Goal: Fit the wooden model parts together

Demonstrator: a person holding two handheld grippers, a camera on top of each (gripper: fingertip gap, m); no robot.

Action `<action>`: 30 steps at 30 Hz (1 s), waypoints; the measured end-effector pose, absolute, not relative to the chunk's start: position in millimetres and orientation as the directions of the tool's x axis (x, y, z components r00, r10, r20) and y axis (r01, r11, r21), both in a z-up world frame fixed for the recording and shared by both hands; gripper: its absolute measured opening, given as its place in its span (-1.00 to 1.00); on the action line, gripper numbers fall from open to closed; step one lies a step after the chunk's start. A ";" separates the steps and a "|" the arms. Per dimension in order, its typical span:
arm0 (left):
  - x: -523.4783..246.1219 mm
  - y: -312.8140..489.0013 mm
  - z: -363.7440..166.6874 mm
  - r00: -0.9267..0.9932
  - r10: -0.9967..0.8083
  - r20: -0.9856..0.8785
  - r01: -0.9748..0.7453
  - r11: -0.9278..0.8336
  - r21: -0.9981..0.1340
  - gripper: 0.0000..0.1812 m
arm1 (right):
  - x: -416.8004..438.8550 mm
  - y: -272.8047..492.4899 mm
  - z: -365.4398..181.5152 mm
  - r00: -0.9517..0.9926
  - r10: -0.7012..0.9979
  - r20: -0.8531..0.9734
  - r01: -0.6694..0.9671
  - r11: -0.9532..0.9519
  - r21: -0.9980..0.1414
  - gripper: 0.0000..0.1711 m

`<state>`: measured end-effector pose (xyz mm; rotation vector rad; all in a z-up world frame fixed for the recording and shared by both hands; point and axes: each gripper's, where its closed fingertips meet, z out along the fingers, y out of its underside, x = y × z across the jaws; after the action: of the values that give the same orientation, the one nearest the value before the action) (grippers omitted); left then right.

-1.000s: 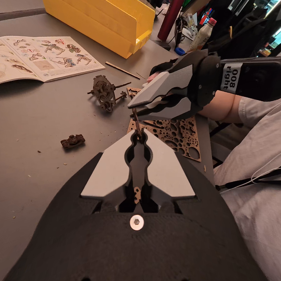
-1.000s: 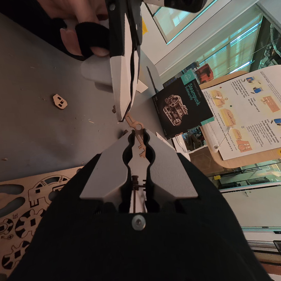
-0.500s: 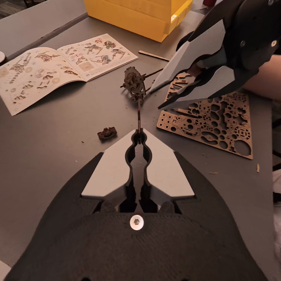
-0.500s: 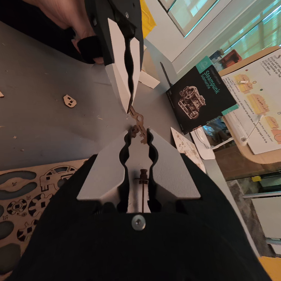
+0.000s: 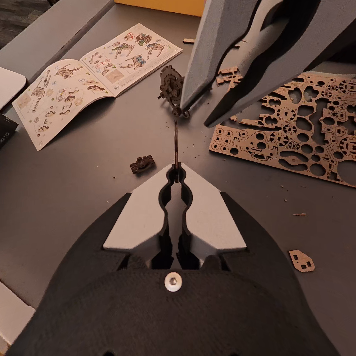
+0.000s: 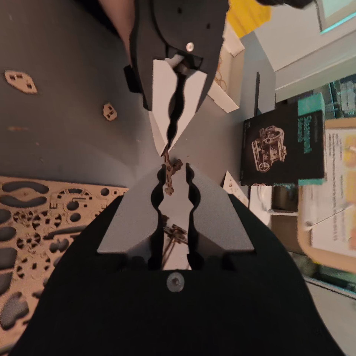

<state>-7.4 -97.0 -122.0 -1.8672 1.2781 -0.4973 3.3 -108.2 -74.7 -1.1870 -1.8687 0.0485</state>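
My left gripper (image 5: pixel 175 166) is shut on a thin dark key-shaped wooden part (image 5: pixel 175 142), seen edge-on and sticking forward above the table. In the right wrist view the left gripper (image 6: pixel 165 152) comes in from above, and the part (image 6: pixel 168 174) hangs from its tip. My right gripper (image 6: pixel 174 167) is open, and the part's lower end lies between its jaws, close to the left one; contact is unclear. In the left wrist view the right gripper (image 5: pixel 196 115) comes in from the top right, just over a dark gear assembly (image 5: pixel 170 90) standing on the table.
A laser-cut wooden sheet (image 5: pixel 289 134) lies at the right. An open instruction booklet (image 5: pixel 96 77) lies at the left, and a yellow bin (image 5: pixel 159 5) stands at the back. A small dark subassembly (image 5: pixel 142 161) and a loose cut-out (image 5: pixel 301 261) lie on the grey table. A black box (image 6: pixel 279 150) stands beyond. The small dark subassembly (image 5: pixel 142 161) sits 6 cm or so from the ends of my left fingers. The right camera catches it too, in the right wrist view (image 6: pixel 178 166).
My right gripper has opened and let go of the key-shaped part. The left gripper still holds it. The right gripper has moved in close over the gear assembly.
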 end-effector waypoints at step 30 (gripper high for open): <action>-31.8 -83.5 -107.9 0.486 -0.769 0.416 -0.261 -0.582 -0.770 -0.99 | -24.3 -70.1 -87.1 -0.039 0.577 0.816 0.612 0.659 -0.437 -0.73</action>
<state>-31.8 -83.5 -107.9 -2.0945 0.8453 -1.0266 -24.3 -70.1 -87.1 -0.9736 -1.7009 -0.0365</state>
